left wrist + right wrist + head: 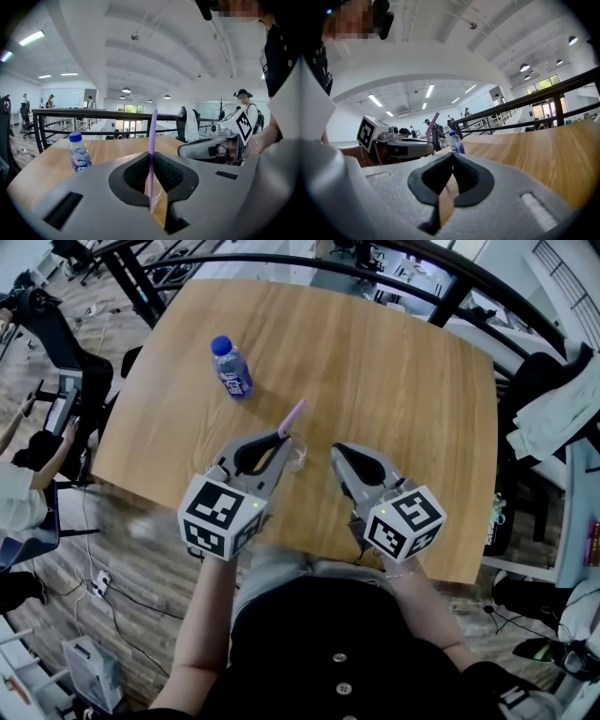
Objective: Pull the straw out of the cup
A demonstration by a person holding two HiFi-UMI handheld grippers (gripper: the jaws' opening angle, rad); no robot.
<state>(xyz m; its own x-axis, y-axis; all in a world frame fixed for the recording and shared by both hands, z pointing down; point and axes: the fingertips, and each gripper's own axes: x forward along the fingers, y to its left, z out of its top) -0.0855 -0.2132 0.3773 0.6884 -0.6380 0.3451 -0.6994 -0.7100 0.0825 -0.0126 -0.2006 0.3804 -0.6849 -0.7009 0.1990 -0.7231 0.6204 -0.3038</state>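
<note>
Counts: 2 grippers, 1 straw, 1 cup, 1 bottle, 1 table.

Left gripper [151, 159]: jaws narrow and pinched on the single purple straw [152, 136]. The pads press it from both sides at about mid-length. The straw stands nearly upright in the left gripper view, with its top end well above the jaws. Its lower end drops behind the jaws into the mouth of the one clear plastic cup [157, 194], so it is not out of the cup. In the head view the straw leans away from the person and the cup sits on the table just off the left jaw tips.

Right gripper [452, 157]: jaw tips together with nothing clamped; only the wood top shows through the gap behind the tips. It hovers beside the left gripper, near but apart, and is not touching the cup or the straw. The head view shows the cup between the two sets of jaw tips, closer to the left.

Each gripper carries one marker cube [223, 514], 2 in total, on the ends nearest the person. One hand holds each gripper.

One water bottle [231, 367], with a blue cap and blue label, stands upright on the wooden table [394, 362], well apart from the cup on the far left side. The cup and the bottle are the only loose items on the table top. A black railing [93, 112] runs behind the table's far edge.
</note>
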